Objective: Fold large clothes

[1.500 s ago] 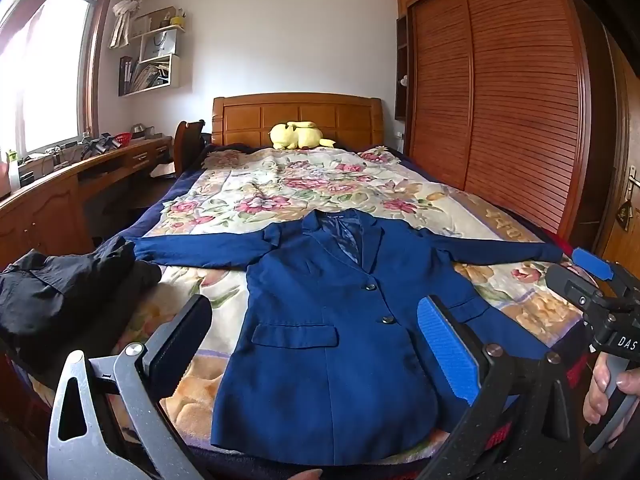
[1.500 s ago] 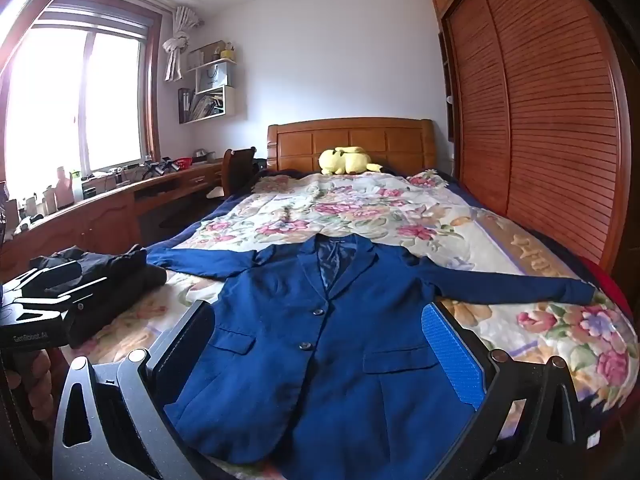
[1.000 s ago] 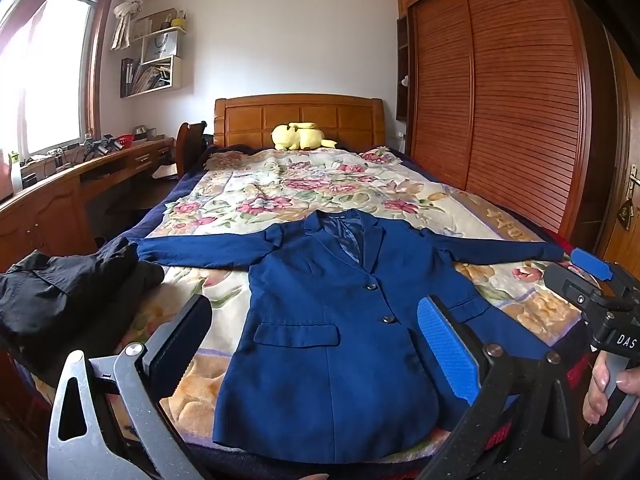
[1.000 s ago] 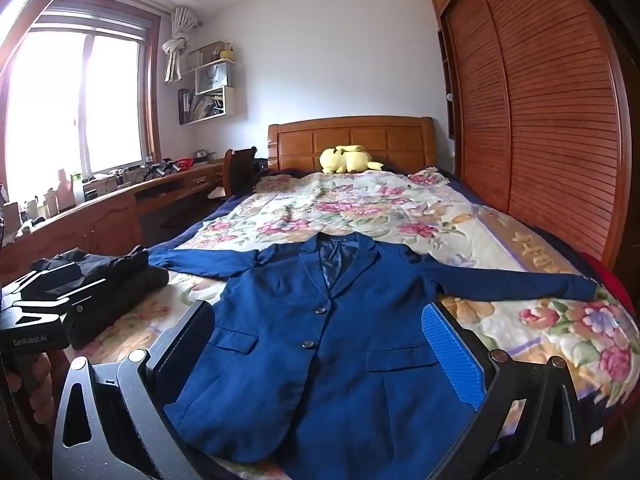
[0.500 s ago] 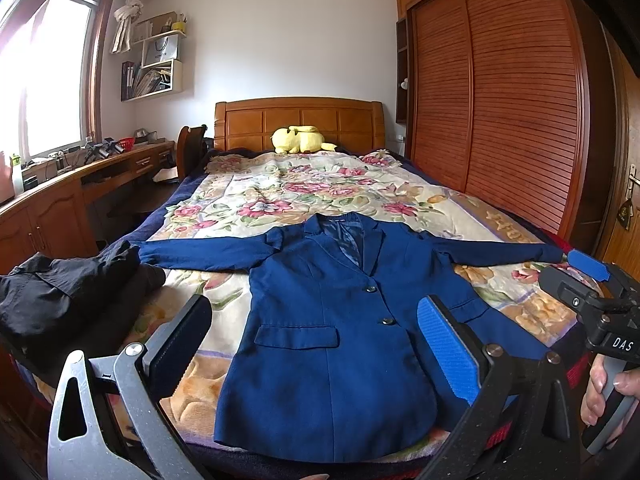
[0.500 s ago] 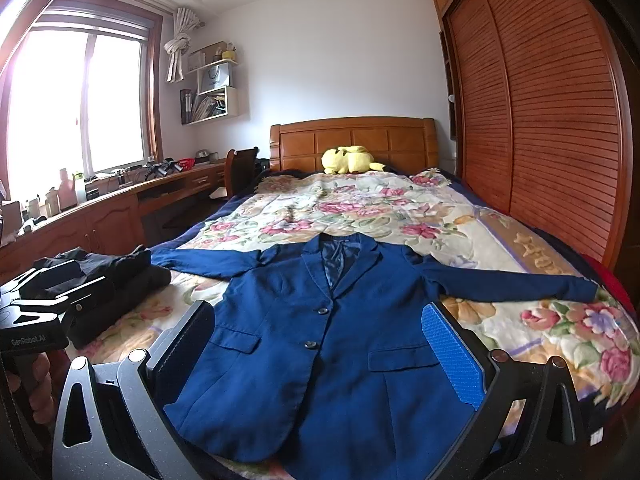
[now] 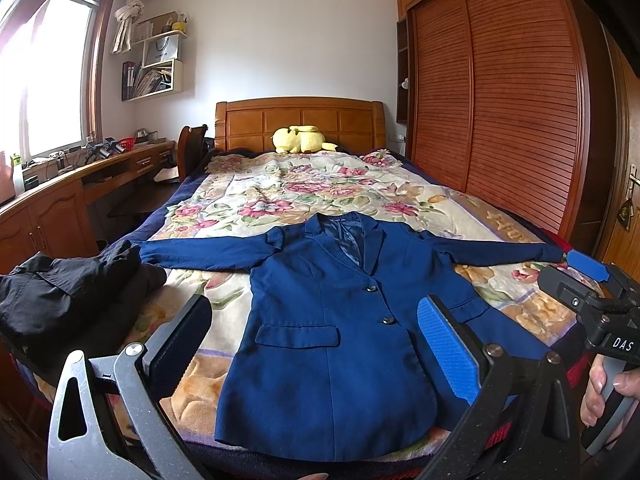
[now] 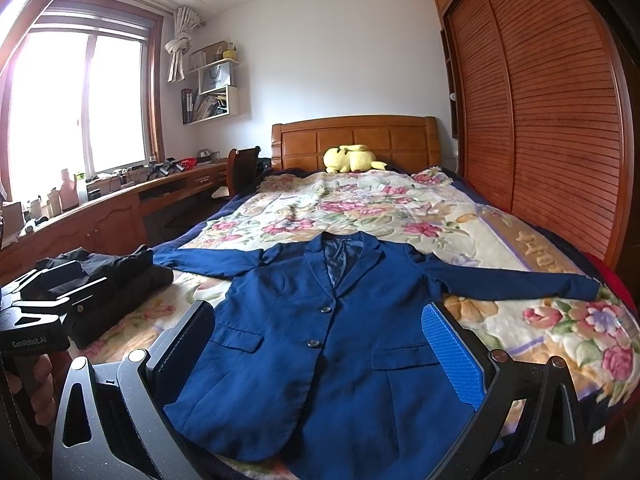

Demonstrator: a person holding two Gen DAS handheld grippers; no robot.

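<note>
Left gripper (image 7: 316, 344) hovers level, jaws spread wide, nothing between them; right gripper (image 8: 320, 350) likewise gaping and empty; the right hand (image 7: 608, 386) wraps its handle at the left view's edge, fingers curled round the grip.

There's the bed (image 7: 500, 224), dressed in a floral blanket (image 7: 280, 192) with a wooden headboard behind. Flat across its near end lies a blue blazer (image 7: 332, 320), buttoned, both sleeves stretched straight out. A heap of black clothes (image 7: 60, 300) sits at the left edge, and a yellow plush toy (image 7: 300, 140) rests up by the headboard.
</note>
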